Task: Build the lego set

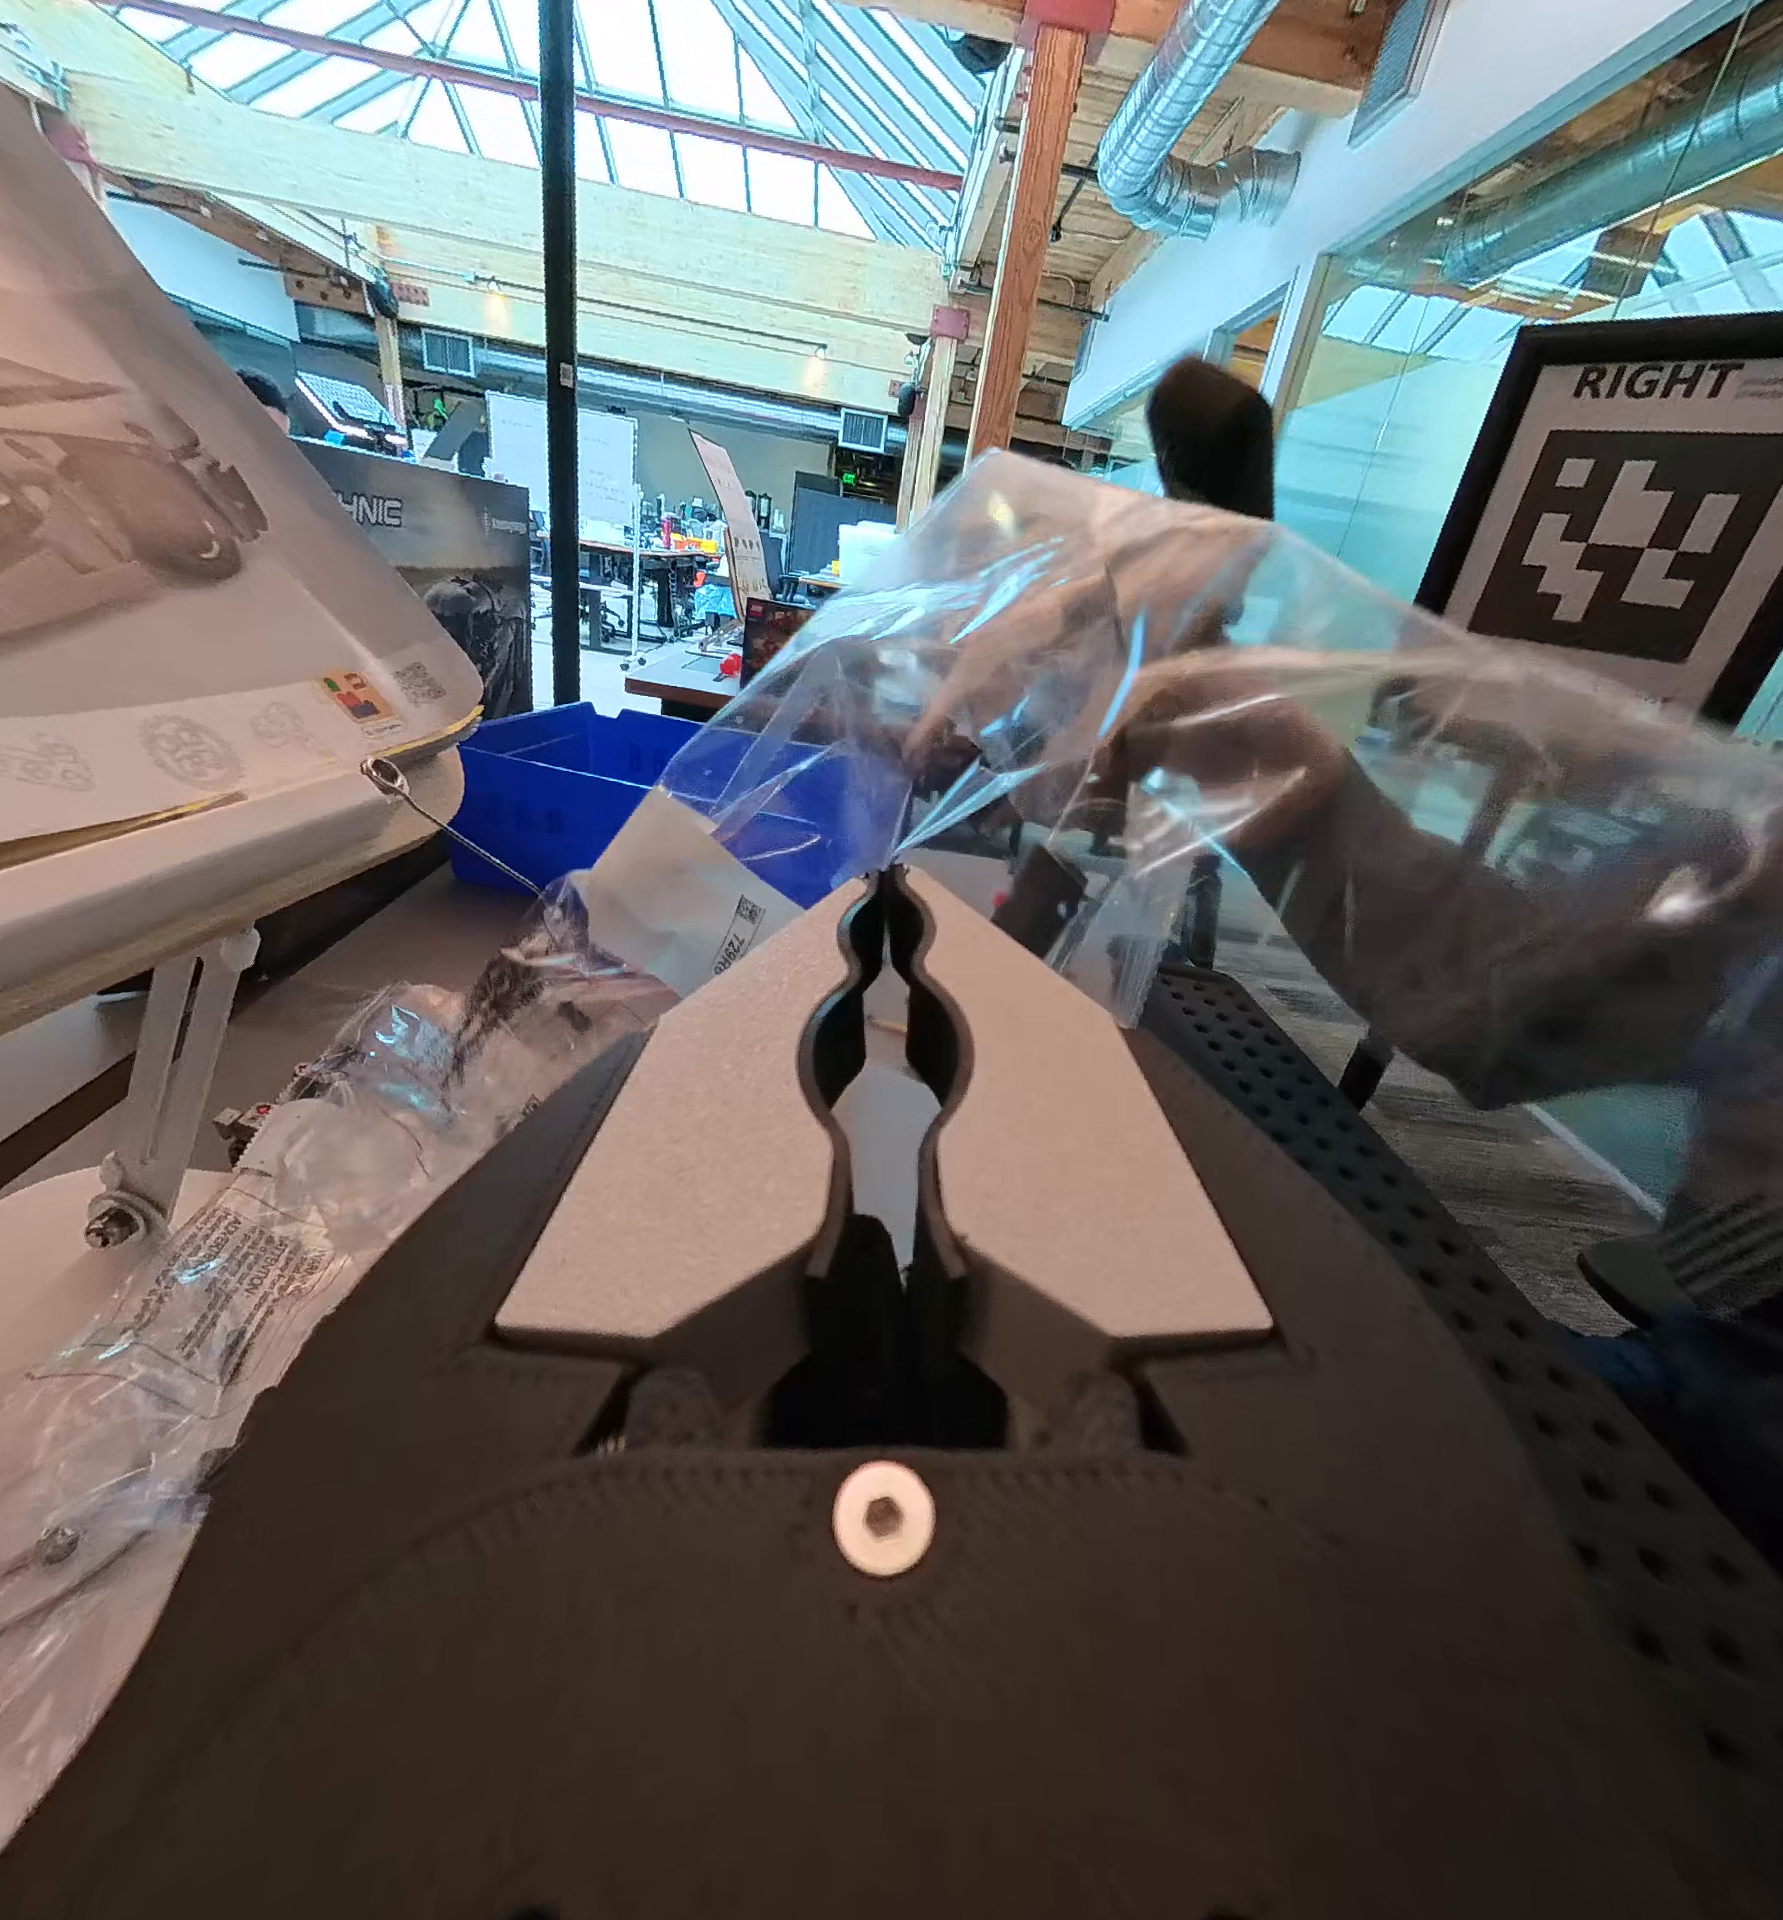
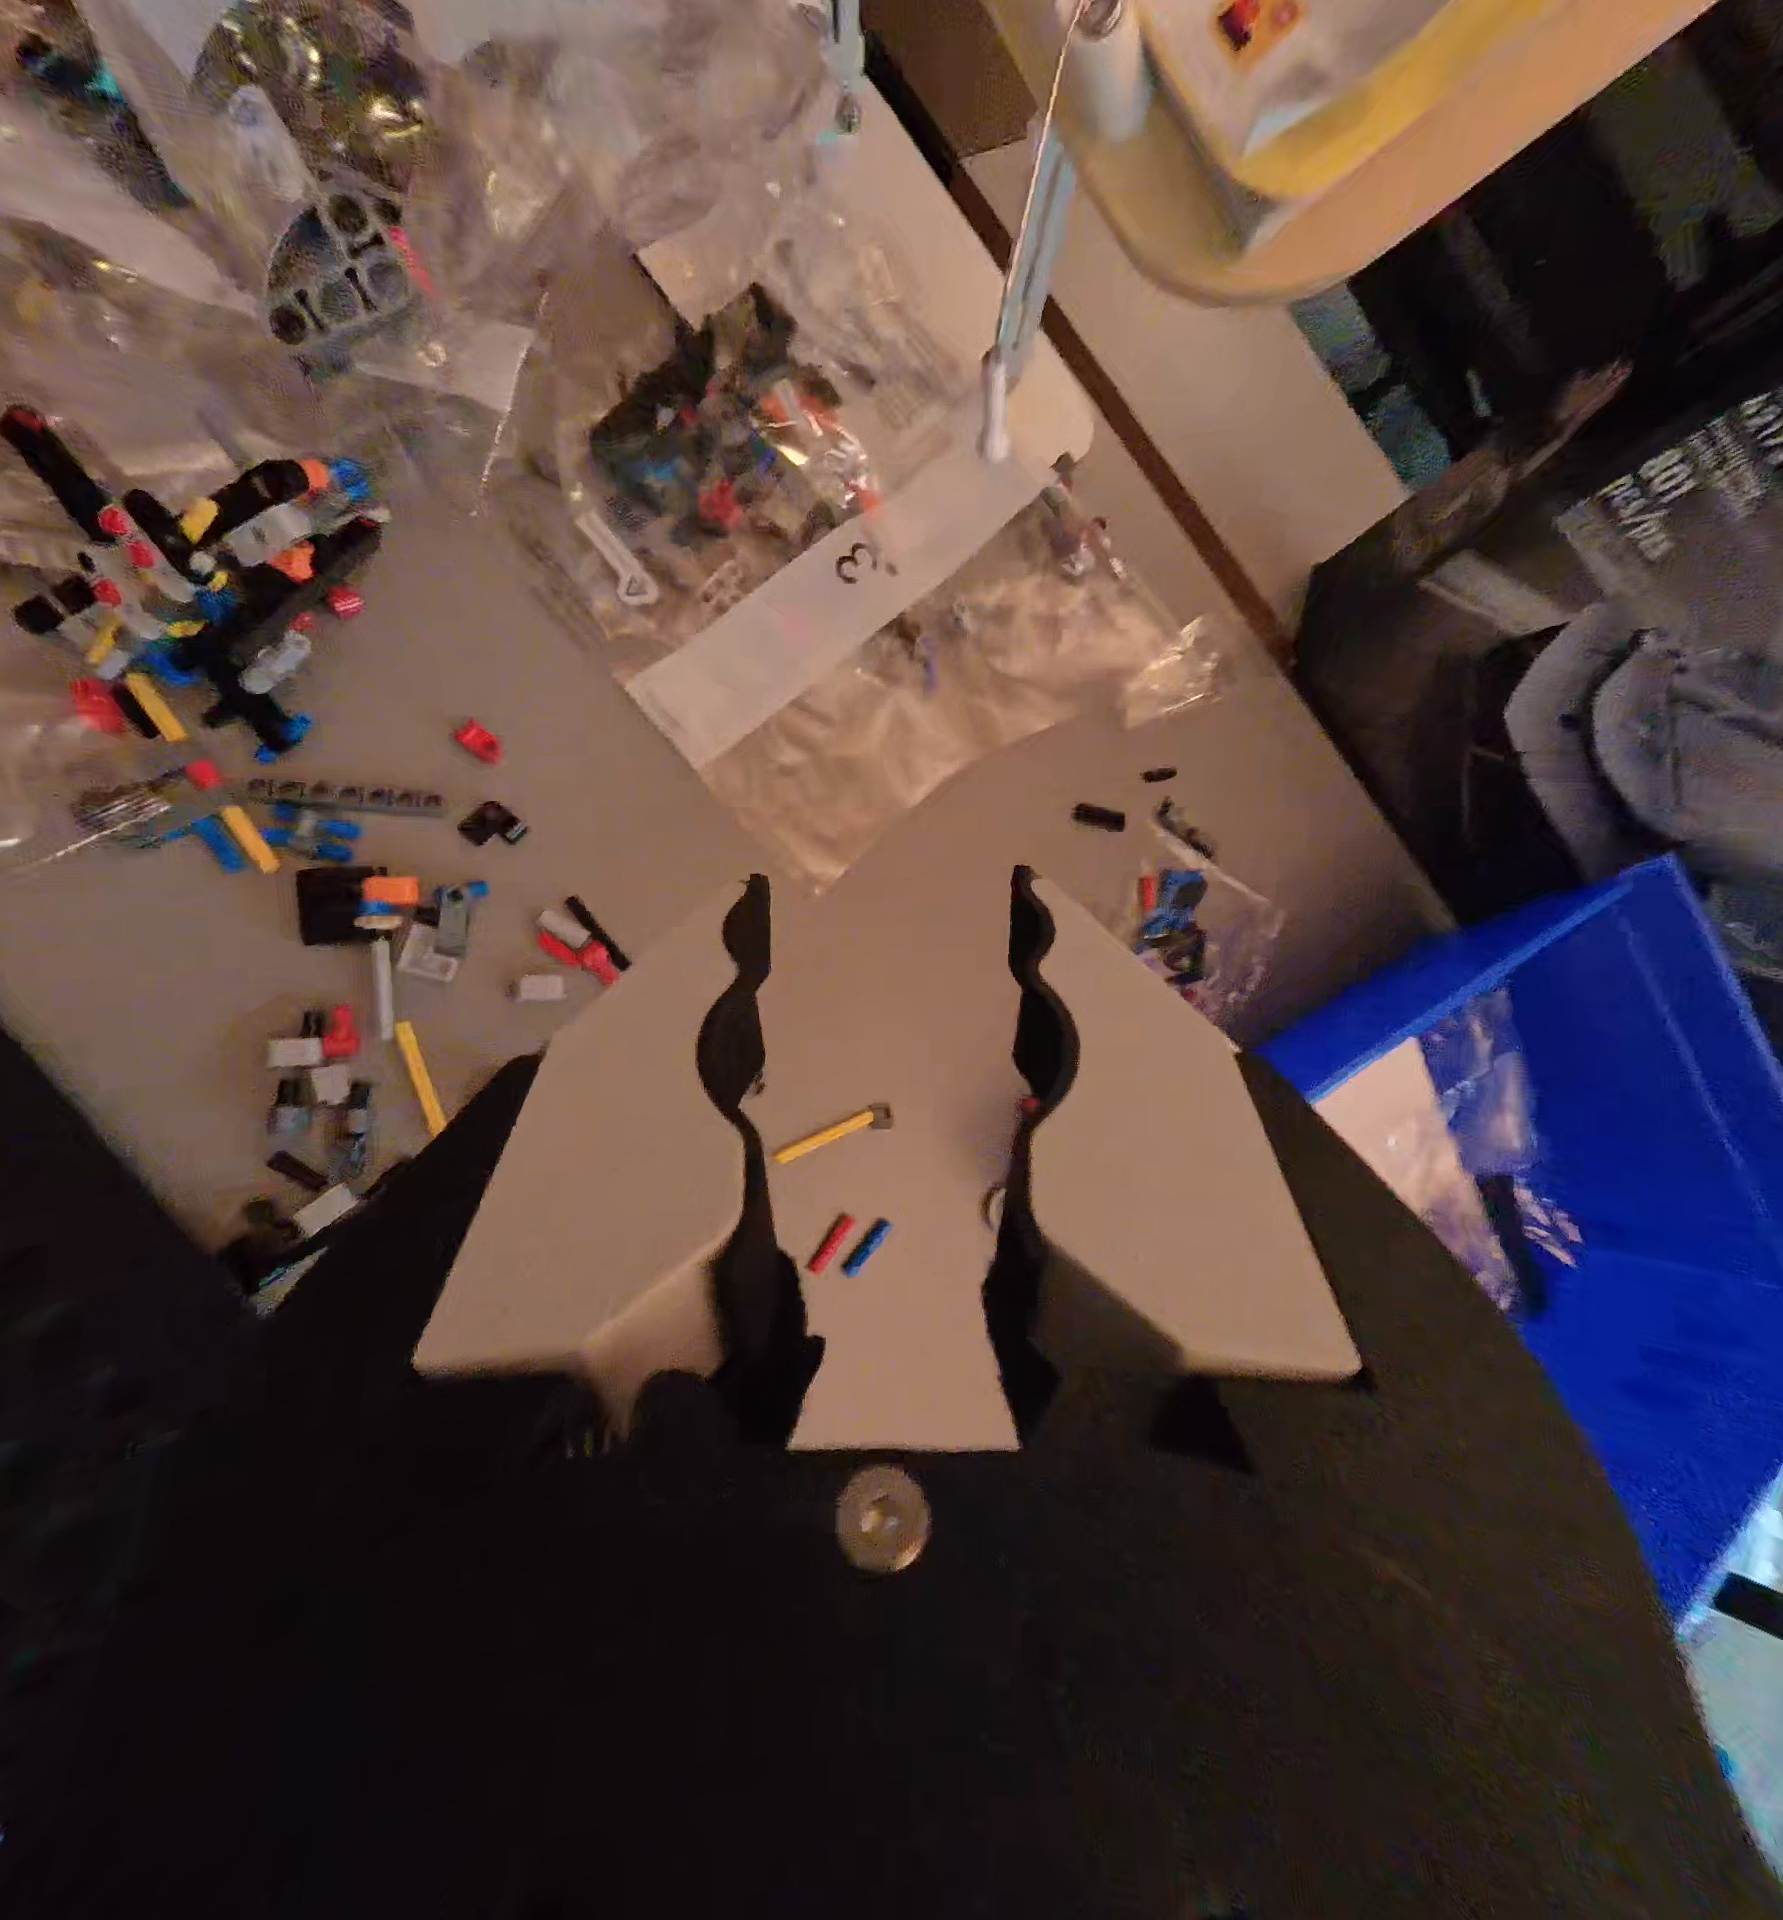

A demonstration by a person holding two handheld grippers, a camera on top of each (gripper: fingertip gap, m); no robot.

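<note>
My left gripper [image 1: 885, 881] is shut on the edge of an empty clear plastic bag [image 1: 1230, 727] and holds it up above the table. The other gripper, with a black-and-white marker plate [image 1: 1635, 520], shows behind the bag at the right. My right gripper [image 2: 882, 883] is open and empty, pointing down over the table. Below it lie a yellow axle [image 2: 830, 1135], a red pin [image 2: 830, 1242] and a blue pin [image 2: 866, 1245]. A heap of loose lego pieces [image 2: 201, 592] lies at the left. A numbered bag of pieces [image 2: 741, 488] lies ahead.
A blue bin shows in both views [image 1: 575, 790] [image 2: 1614, 1195]. The instruction booklet [image 1: 139, 582] rests on a white stand at the left. Several clear bags [image 1: 274, 1195] lie on the table. A dark lego box [image 2: 1593, 540] stands at the right.
</note>
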